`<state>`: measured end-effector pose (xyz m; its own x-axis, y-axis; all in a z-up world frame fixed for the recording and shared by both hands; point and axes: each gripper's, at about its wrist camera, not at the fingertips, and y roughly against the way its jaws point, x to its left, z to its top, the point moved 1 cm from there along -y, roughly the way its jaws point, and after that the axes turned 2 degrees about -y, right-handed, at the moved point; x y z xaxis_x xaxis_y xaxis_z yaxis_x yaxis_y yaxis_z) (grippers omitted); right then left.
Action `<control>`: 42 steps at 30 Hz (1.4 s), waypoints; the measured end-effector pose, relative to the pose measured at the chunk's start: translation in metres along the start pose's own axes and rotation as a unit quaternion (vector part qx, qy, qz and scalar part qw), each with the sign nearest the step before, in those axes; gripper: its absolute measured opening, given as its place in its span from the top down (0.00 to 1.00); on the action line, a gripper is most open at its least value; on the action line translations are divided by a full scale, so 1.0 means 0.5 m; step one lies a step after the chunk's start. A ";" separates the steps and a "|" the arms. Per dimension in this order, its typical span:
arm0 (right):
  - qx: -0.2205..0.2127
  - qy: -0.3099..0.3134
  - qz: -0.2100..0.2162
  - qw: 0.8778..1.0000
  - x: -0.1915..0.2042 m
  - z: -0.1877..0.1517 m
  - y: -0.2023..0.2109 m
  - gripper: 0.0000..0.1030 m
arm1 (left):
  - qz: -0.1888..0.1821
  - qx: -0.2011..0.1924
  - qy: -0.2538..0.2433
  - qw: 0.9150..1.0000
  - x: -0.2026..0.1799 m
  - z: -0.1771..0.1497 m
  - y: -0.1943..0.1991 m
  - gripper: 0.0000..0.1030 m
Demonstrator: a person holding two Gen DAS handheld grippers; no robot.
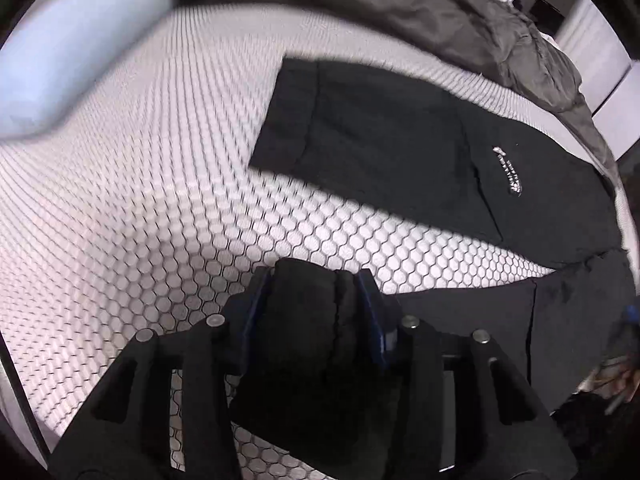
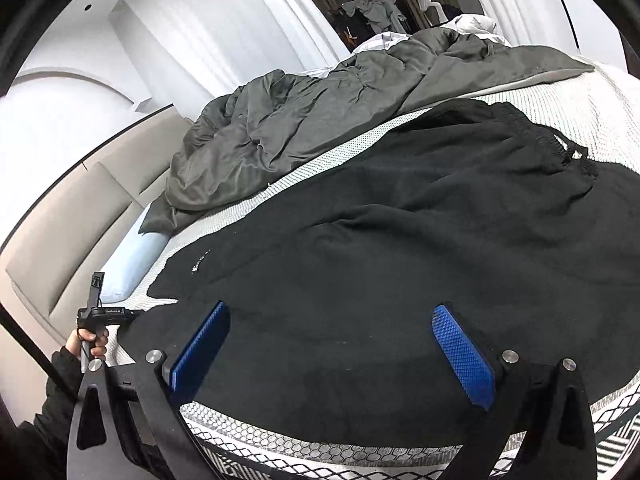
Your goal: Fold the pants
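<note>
Left gripper point(image 1: 316, 312) jaws clamp a bunched leg cuff of the black pants point(image 2: 400, 240). Right gripper point(image 2: 332, 344) jaws stand wide, empty. Risk: lifting one-handed may drag the far leg askew across the bed point(image 1: 140, 160).

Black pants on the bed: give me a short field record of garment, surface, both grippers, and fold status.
garment: black pants, spread out
surface: honeycomb-patterned mattress
left gripper: shut on a bunched leg end of the pants
right gripper: open, over the pants near the bed edge, gripping nothing
nearby: grey duvet, rumpled beyond the pants
fold status: not yet folded
</note>
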<state>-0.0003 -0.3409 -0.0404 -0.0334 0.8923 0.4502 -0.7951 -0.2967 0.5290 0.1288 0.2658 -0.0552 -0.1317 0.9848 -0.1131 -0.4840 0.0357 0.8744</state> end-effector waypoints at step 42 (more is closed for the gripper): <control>-0.007 -0.046 -0.058 0.997 -0.064 -0.003 0.014 0.00 | 0.028 -0.164 0.258 0.952 0.031 -0.188 0.180 0.93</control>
<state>-0.0055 -0.3711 -0.0522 0.1153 0.8853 0.4506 -0.7985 -0.1872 0.5721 0.0017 0.2681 -0.0224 -0.5316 0.7660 -0.3615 -0.6963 -0.1522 0.7015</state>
